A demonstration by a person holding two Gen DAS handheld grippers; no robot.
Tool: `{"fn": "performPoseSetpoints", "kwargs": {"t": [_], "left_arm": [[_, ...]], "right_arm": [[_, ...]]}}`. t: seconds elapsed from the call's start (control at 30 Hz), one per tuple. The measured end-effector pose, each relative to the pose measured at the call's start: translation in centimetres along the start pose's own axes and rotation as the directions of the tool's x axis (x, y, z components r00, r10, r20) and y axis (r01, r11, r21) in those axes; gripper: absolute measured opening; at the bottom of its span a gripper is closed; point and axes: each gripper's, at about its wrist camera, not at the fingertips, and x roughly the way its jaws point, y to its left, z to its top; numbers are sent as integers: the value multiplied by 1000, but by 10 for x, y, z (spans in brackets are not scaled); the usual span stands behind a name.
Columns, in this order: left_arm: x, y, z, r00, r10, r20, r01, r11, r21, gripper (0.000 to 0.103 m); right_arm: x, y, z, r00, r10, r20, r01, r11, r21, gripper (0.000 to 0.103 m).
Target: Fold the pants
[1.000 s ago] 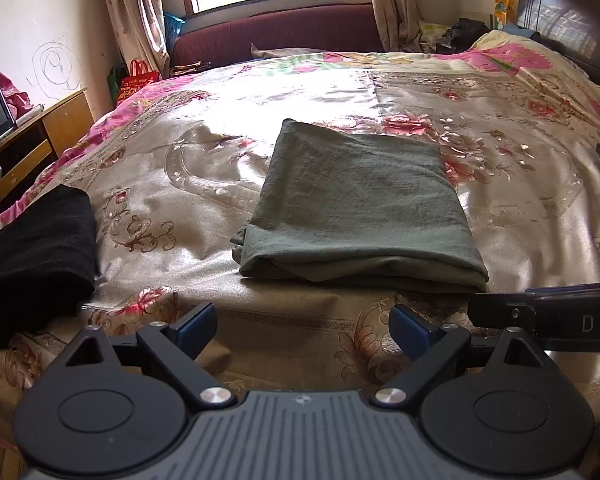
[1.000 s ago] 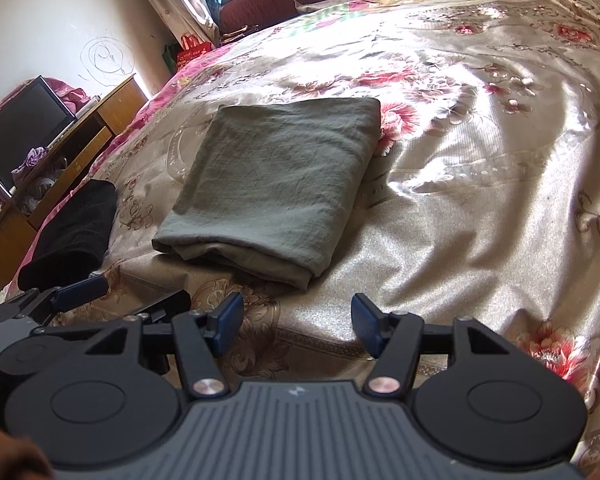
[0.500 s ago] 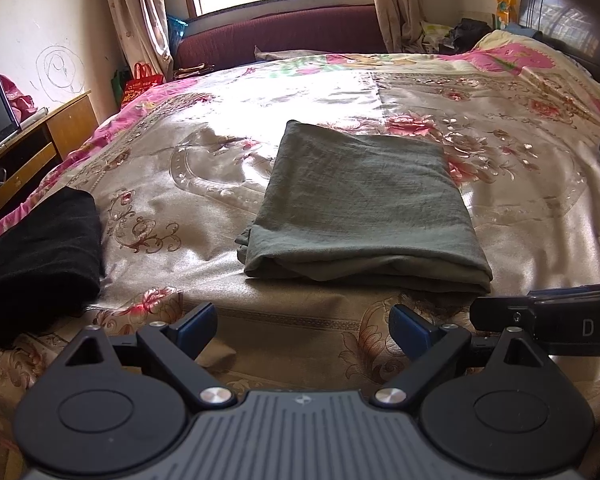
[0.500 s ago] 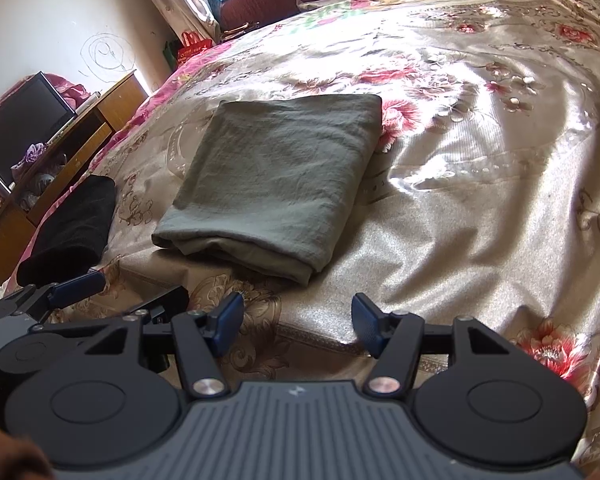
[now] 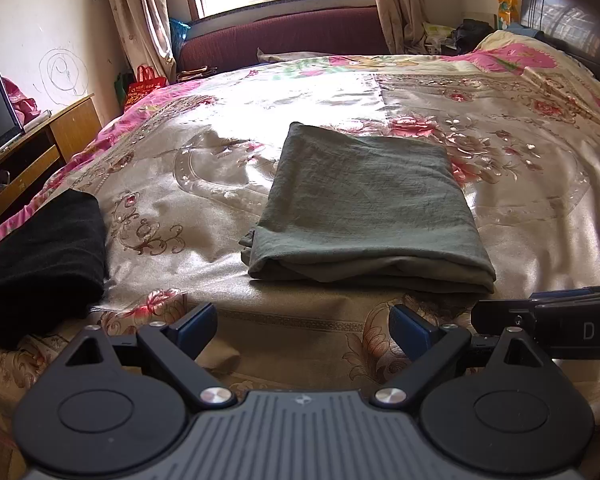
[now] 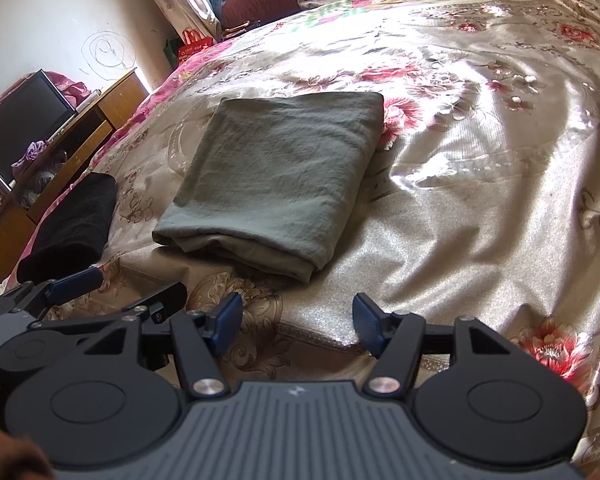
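The olive-green pants (image 5: 364, 208) lie folded into a flat rectangle on the floral bedspread (image 5: 520, 184); they also show in the right wrist view (image 6: 276, 184). My left gripper (image 5: 302, 330) is open and empty, held just short of the pants' near edge. My right gripper (image 6: 298, 322) is open and empty, also short of the near edge, to the right of the left one. The left gripper's side shows in the right wrist view (image 6: 60, 286), and part of the right gripper shows in the left wrist view (image 5: 552, 320).
A folded black garment (image 5: 40, 260) lies at the bed's left edge (image 6: 72, 224). A wooden cabinet (image 5: 32, 160) with a TV (image 6: 20, 120) stands left of the bed. A dark headboard (image 5: 572, 20) is at the far right, a maroon sofa (image 5: 284, 36) under the window.
Both grippers have drawn back and tilted up slightly, so the pants sit a little lower in view. Jaws stay open; the pants have not moved.
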Motion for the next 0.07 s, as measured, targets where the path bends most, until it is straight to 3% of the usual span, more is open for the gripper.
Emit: {"fn": "performPoseSetpoints", "kwargs": {"t": [0.07], "left_arm": [[0, 0, 0, 1000, -3, -5, 3, 1000, -5, 103]], "right_arm": [[0, 0, 0, 1000, 0, 0, 0, 1000, 0, 63]]}}
